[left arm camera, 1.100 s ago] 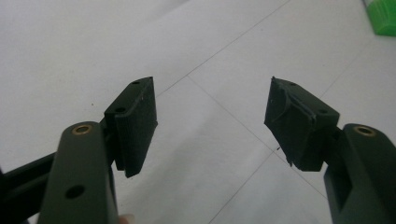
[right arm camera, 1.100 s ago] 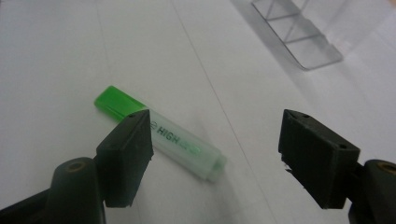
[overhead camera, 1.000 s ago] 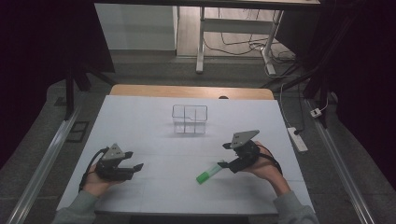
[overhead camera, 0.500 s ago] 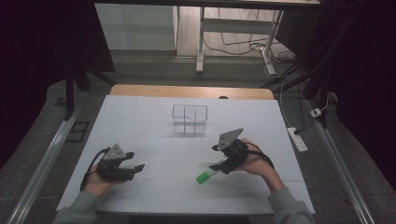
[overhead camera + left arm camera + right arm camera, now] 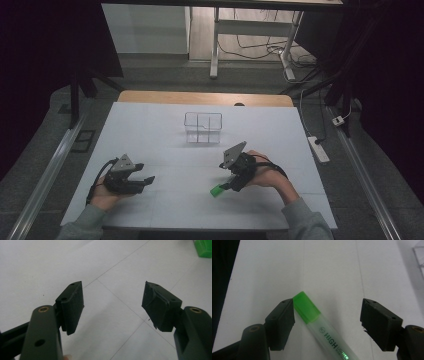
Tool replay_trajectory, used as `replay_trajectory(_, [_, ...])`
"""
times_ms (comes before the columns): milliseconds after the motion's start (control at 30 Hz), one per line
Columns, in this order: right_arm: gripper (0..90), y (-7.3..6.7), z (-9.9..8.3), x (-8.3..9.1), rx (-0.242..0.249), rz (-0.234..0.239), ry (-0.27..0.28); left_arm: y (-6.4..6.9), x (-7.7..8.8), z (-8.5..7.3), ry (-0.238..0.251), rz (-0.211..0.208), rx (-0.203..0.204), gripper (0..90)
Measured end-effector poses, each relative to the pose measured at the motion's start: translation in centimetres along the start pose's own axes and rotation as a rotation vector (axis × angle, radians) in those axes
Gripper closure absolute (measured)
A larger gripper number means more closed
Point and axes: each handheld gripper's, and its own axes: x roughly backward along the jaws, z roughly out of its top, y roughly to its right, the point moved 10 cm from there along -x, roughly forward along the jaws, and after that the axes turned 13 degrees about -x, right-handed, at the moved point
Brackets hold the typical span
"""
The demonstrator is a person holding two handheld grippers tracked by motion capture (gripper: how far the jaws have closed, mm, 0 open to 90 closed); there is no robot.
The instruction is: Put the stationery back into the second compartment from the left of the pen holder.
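A clear divided box (image 5: pixel 203 127) is being carried by the white bench (image 5: pixel 150 130), well toward its far edge. A white power strip (image 5: pixel 319 149) is lying on the floor beside the bench.

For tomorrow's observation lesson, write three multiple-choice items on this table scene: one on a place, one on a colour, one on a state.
1. Where does the highlighter lie?
A. inside the clear container
B. on the table between the right tongs' jaws
C. under the left tongs

2. What colour is the highlighter's cap?
A. green
B. red
C. blue

3. How do the left tongs stand?
A. shut on the highlighter
B. shut on the container
C. open with nothing between the jaws

Answers:
1 B: the right tongs straddle it on the white table, apart from the clear container.
2 A: the cap is bright green.
3 C: bare table shows between the jaws.
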Motion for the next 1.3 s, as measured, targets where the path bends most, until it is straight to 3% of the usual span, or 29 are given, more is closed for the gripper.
replay_trajectory(167, [27.0, -0.5, -0.2, -0.9, 0.022, 0.034, -0.049, -0.1, 0.1, 0.0, 0.004, 0.000, 0.004, 33.5])
replay_trajectory(600, [29.1, -1.1, -0.8, -2.4, 0.085, 0.054, -0.129, -0.1, -0.1, -0.1, -0.006, -0.001, 0.005, 32.9])
replay_trajectory(1000, [41.6, -0.9, -1.7, -3.5, 0.161, 0.045, -0.209, -0.2, -0.2, -0.3, -0.014, -0.004, 0.007, 32.5])
replay_trajectory(1300, [57.3, -1.4, -1.6, -3.6, 0.220, 0.107, -0.234, -0.2, -0.2, -0.4, -0.019, -0.003, 0.008, 32.4])
